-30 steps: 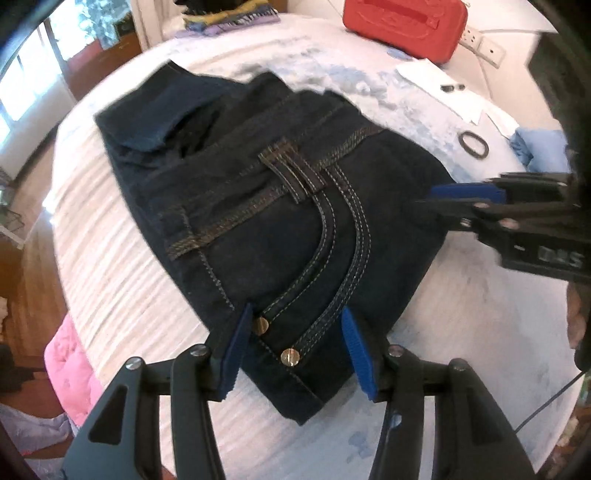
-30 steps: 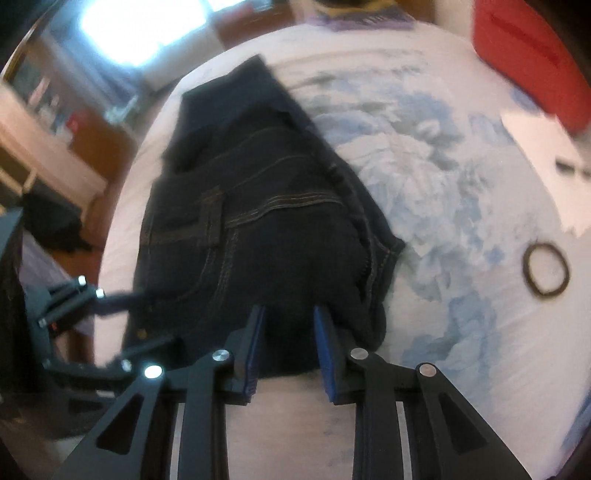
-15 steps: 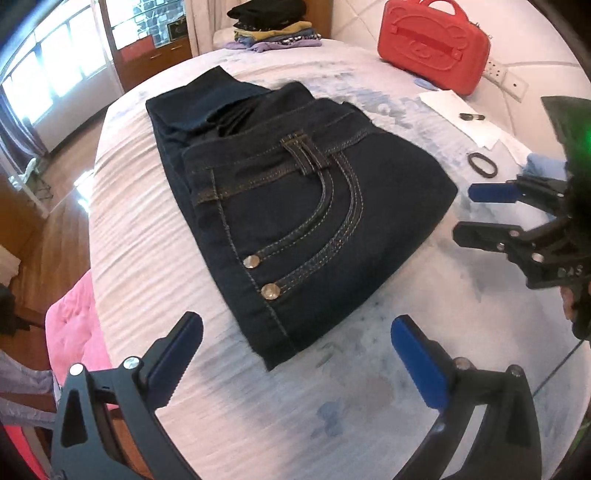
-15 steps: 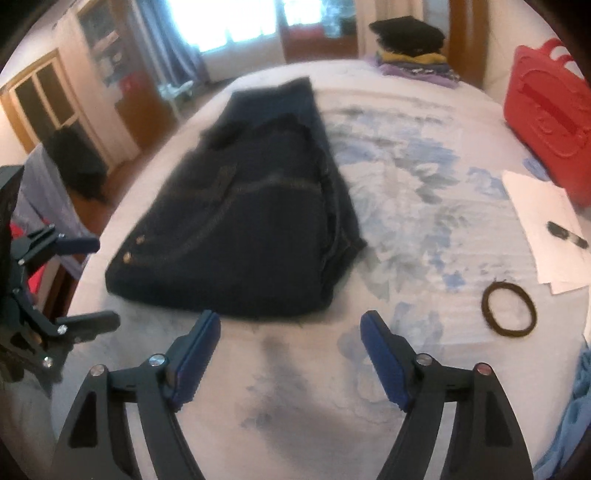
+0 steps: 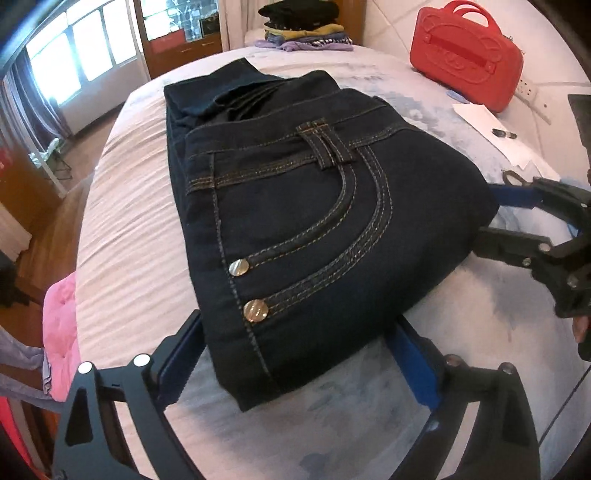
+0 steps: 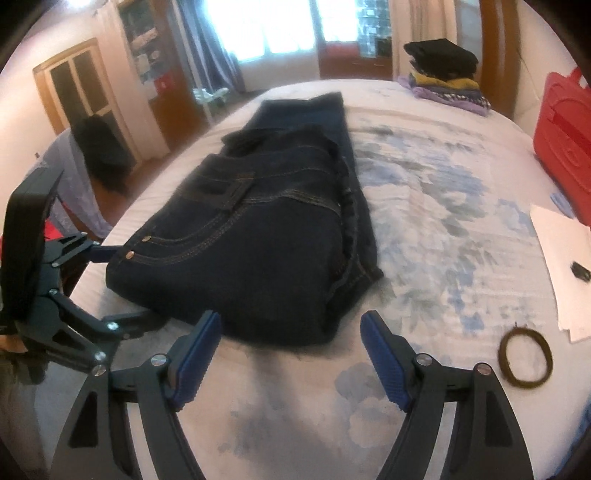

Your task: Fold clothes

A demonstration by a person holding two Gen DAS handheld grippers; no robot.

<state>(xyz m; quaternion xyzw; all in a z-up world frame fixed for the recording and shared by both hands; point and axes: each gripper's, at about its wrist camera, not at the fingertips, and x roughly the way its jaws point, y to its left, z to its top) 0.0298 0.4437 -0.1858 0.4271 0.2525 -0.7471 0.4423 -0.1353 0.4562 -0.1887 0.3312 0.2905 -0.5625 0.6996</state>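
Note:
Dark blue jeans lie folded in a thick bundle on the bed, waistband and two metal buttons facing up. My left gripper straddles the bundle's near corner. Its jaws stand wide and are closing, and the blue pads show no press on the denim. In the right wrist view the jeans lie just ahead of my right gripper. Its jaws are also closing, with the folded edge between the fingertips and not pinched. Each gripper shows in the other's view: the right gripper and the left gripper.
A red case stands at the bed's far right. White paper and a brown hair tie lie right of the jeans. A stack of folded clothes sits at the far end. Pink cloth hangs at the left edge.
Both grippers let go of the jeans' edge and spread wide, pulling back. They have since come in again and now straddle the folded bundle.

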